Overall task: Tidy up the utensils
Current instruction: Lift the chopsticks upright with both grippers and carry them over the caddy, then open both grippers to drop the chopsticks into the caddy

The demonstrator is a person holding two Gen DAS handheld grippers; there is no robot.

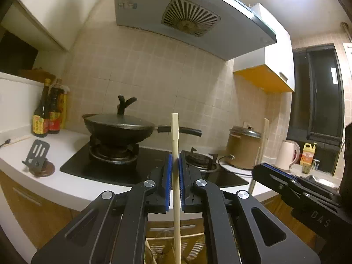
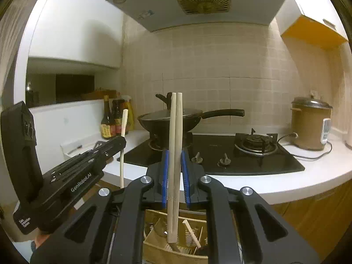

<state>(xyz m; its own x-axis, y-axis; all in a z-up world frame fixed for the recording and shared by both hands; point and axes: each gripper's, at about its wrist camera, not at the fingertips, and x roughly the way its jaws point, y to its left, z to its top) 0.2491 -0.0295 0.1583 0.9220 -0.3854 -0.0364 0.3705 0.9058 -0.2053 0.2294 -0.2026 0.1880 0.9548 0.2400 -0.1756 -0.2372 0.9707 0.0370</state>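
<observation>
My left gripper (image 1: 175, 165) is shut on one pale wooden chopstick (image 1: 175, 136), held upright in front of the stove. It also shows in the right wrist view (image 2: 123, 140), with its chopstick (image 2: 123, 123) sticking up. My right gripper (image 2: 175, 165) is shut on a pair of pale chopsticks (image 2: 176, 132), held upright. Their lower ends hang over a woven utensil basket (image 2: 154, 248) that holds several other sticks. The right gripper also shows at the right of the left wrist view (image 1: 277, 171).
A black gas stove (image 2: 242, 160) carries a lidded black wok (image 2: 169, 121) on its left burner. Sauce bottles (image 1: 47, 116) and a dark phone stand (image 1: 37, 154) are on the white counter to the left. A brown rice cooker (image 2: 310, 125) stands right, a white kettle (image 1: 288, 154) beyond.
</observation>
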